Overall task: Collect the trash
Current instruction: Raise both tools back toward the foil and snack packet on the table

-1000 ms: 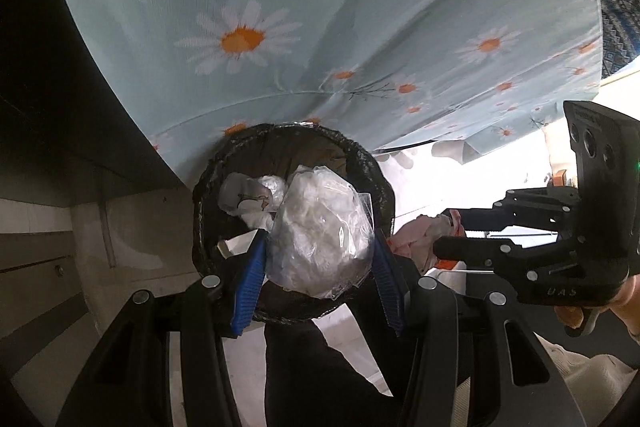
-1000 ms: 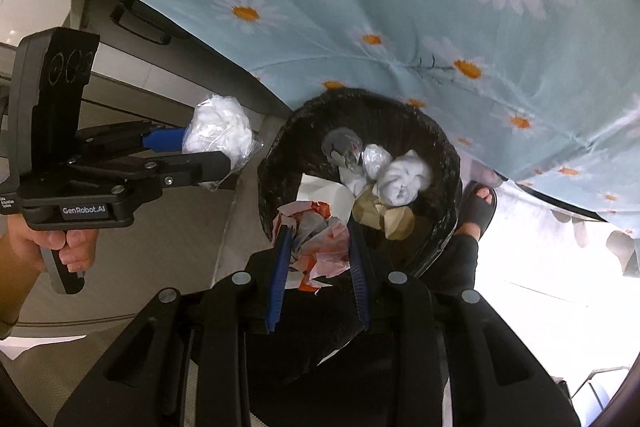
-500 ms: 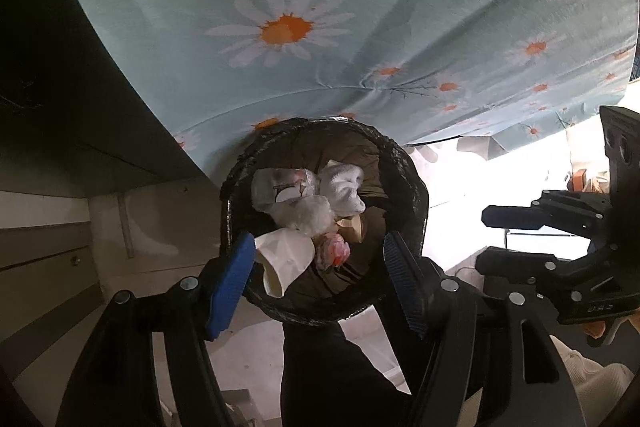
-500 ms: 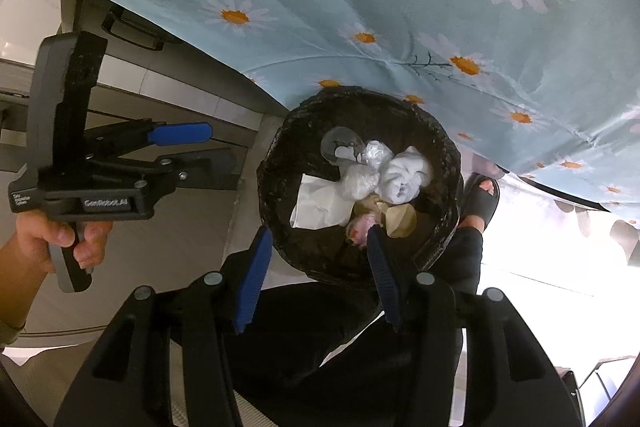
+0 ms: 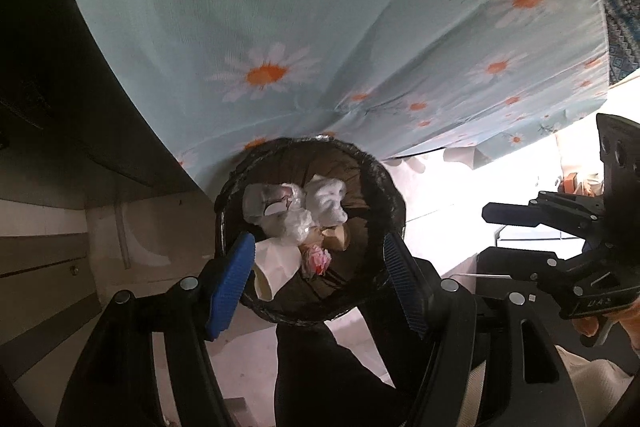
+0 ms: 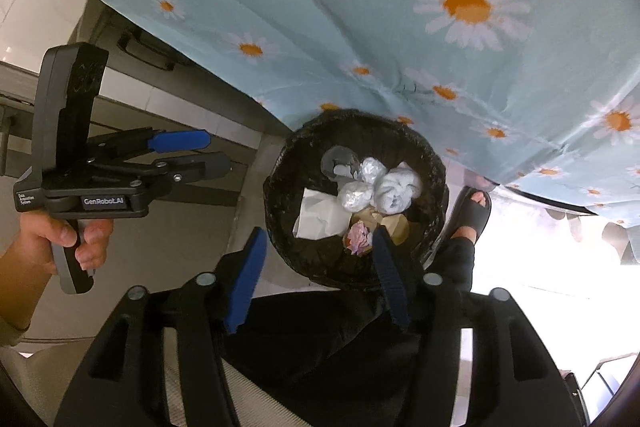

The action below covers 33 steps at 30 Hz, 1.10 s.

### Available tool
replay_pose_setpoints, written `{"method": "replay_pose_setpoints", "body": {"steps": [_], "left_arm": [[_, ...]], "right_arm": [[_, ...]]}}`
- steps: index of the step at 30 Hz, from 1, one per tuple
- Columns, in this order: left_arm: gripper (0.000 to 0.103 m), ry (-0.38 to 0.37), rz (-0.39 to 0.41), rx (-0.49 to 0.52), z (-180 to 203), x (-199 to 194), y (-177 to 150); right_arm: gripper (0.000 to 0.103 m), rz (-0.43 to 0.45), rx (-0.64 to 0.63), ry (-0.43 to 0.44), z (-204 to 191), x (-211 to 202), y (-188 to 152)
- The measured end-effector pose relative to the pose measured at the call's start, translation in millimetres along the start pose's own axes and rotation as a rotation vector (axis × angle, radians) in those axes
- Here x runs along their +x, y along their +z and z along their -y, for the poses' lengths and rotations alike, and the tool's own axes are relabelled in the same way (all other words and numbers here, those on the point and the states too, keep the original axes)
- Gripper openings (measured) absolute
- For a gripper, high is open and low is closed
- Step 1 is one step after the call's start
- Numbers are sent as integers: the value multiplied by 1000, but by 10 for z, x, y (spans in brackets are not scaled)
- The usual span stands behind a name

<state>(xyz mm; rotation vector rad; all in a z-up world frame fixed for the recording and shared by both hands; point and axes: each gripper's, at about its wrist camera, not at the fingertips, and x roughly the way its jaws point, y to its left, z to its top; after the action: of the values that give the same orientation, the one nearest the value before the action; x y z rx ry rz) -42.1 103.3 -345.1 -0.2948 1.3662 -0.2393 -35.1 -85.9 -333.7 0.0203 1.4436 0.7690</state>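
Note:
A round bin with a black liner (image 5: 394, 201) (image 6: 276, 203) stands on the floor under the daisy tablecloth. In it lie a crumpled clear plastic bag (image 5: 298, 225) (image 6: 354, 195), white tissue wads (image 5: 328, 201) (image 6: 398, 189), a white paper sheet (image 5: 276, 259) (image 6: 320, 213), a pink-red wrapper (image 5: 317, 261) (image 6: 359, 238) and brown scraps. My left gripper (image 5: 318, 275) (image 6: 212, 153) is open and empty above the bin. My right gripper (image 6: 318, 275) (image 5: 486, 235) is open and empty, also above the bin.
The light blue daisy tablecloth (image 5: 320, 27) (image 6: 400, 7) hangs just behind the bin. The person's dark trouser leg (image 6: 340, 339) and sandalled foot (image 6: 474, 209) are beside the bin. A dark cabinet (image 5: 60, 107) stands to the left, over pale floor tiles.
My left gripper opened and dropped the clear plastic bag into the bin. My right gripper opened and dropped the pink-red wrapper in. Both grippers have since lifted away.

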Motion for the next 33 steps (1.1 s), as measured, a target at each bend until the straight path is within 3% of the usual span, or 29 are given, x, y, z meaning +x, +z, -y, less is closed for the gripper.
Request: {"method": "replay_pose_setpoints", "body": {"steps": [4, 13, 17, 22, 27, 33], "left_arm": [[65, -4, 29, 9, 60, -212, 3], [65, 13, 99, 42, 117, -693, -34], [77, 20, 153, 47, 173, -970, -59], [78, 21, 210, 89, 318, -1334, -39], [91, 21, 271, 128, 448, -1661, 98], [96, 29, 336, 160, 596, -1987, 342]], "right_arm": [[58, 30, -5, -11, -51, -158, 4], [82, 148, -21, -28, -234, -620, 31], [94, 233, -42, -38, -360, -957, 61], [98, 335, -87, -69, -527, -1419, 107], [98, 443, -150, -128, -708, -1889, 184], [98, 532, -190, -175, -767, -2302, 346]]}}
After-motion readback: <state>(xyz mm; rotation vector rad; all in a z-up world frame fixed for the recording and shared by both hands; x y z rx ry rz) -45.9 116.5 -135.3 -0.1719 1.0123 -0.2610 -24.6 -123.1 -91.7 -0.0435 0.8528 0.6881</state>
